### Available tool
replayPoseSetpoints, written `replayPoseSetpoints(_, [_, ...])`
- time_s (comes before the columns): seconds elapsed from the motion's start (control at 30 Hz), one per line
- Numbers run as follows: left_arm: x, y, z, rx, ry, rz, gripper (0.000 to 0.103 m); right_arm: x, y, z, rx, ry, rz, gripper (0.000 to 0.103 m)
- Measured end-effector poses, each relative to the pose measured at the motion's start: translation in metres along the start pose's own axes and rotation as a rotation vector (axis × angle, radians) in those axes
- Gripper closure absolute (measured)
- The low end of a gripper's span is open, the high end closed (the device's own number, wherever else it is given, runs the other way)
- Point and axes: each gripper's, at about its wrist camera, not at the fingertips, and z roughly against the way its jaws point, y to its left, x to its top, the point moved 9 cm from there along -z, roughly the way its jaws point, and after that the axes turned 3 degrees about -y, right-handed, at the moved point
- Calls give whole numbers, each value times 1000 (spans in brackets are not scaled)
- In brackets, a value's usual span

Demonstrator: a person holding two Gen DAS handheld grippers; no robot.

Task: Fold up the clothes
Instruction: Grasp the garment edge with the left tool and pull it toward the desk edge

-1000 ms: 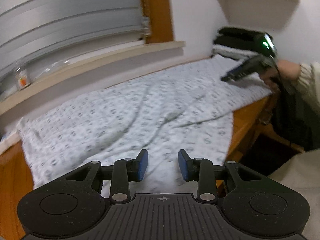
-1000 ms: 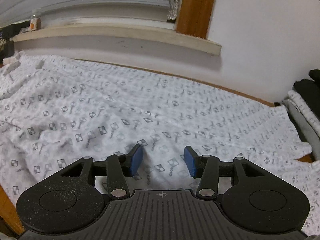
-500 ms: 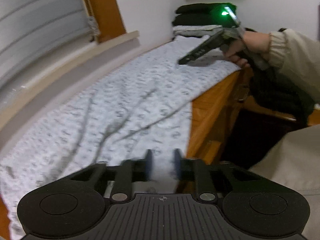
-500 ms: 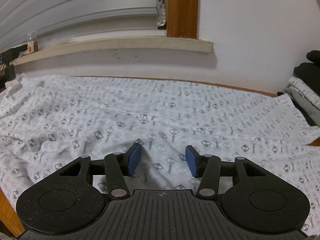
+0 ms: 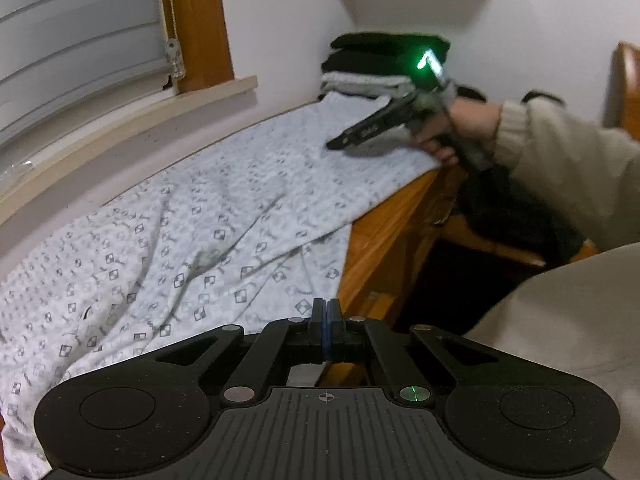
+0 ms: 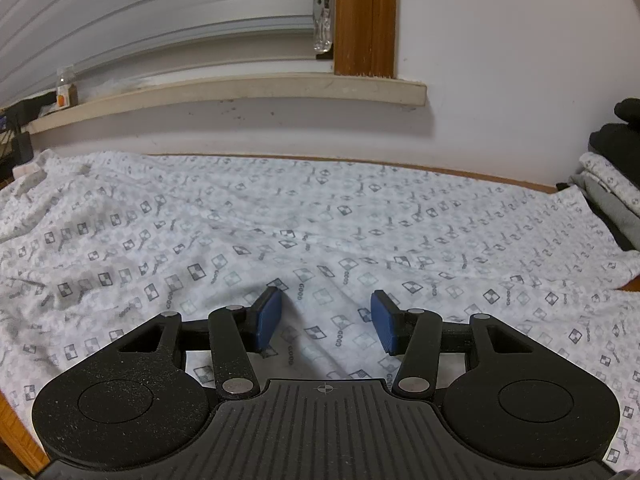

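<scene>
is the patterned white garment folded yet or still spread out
Spread out: the patterned garment lies in one wrinkled layer across the wooden surface, its near edge hanging over.

Dim indoor light; fisheye-bent edges; slight blur.

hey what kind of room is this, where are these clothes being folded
Probably a bedroom or other room at home: a patterned white garment spread over a wooden surface, folded clothes stacked in the corner, and a window sill under blinds.

Left wrist view looks along the worktop's [image 5: 384,232] front edge; right faces its back edge [image 6: 480,176]; both share the patterned garment [image 5: 192,240].
</scene>
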Motion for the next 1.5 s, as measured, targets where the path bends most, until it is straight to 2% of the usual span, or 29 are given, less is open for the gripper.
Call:
replayPoseSetpoints(0.2, [-6, -1, 34, -63, -2, 22, 103, 0, 0, -1, 2, 9, 1, 54])
replayPoseSetpoints(0.37, [-24, 13, 46, 6, 28, 57, 103, 3, 0, -4, 5, 40, 10, 53])
replayPoseSetpoints(0.5, [-22, 31, 35, 97, 19, 84, 100, 3, 0, -6, 8, 51, 16, 53])
replayPoseSetpoints(0.57, [-20, 28, 26, 106, 25, 59, 84, 3, 0, -5, 6, 43, 13, 53])
replayPoseSetpoints(0.73, [-17, 14, 0, 103, 47, -18, 61, 3, 0, -4, 2, 29, 7, 53])
replayPoseSetpoints(0.83, [-14, 3, -9, 117, 55, -78, 60, 3, 0, -4, 6, 27, 6, 53])
replayPoseSetpoints(1.0, [-11, -3, -16, 86, 58, -111, 62, 3, 0, -4, 5, 25, 6, 52])
replayPoseSetpoints(1.03, [-11, -4, -16, 83, 57, -118, 73, 3, 0, -4, 4, 25, 5, 52])
replayPoseSetpoints(1.07, [-11, -5, -16, 79, 56, -125, 92, 3, 1, -4, 2, 24, 4, 52])
replayPoseSetpoints(1.1, [-11, -6, -16, 76, 54, -132, 101, 3, 1, -4, 2, 24, 4, 52])
replayPoseSetpoints(1.23, [-10, -9, -15, 62, 49, -159, 102, 4, 2, -5, 2, 24, 3, 52])
replayPoseSetpoints(1.37, [-13, -19, 18, 8, 37, -168, 102, 6, 2, -6, 2, 48, 5, 53])
replayPoseSetpoints(1.5, [-13, -15, 48, -33, 18, -112, 103, 11, 3, -9, 4, 106, 23, 53])
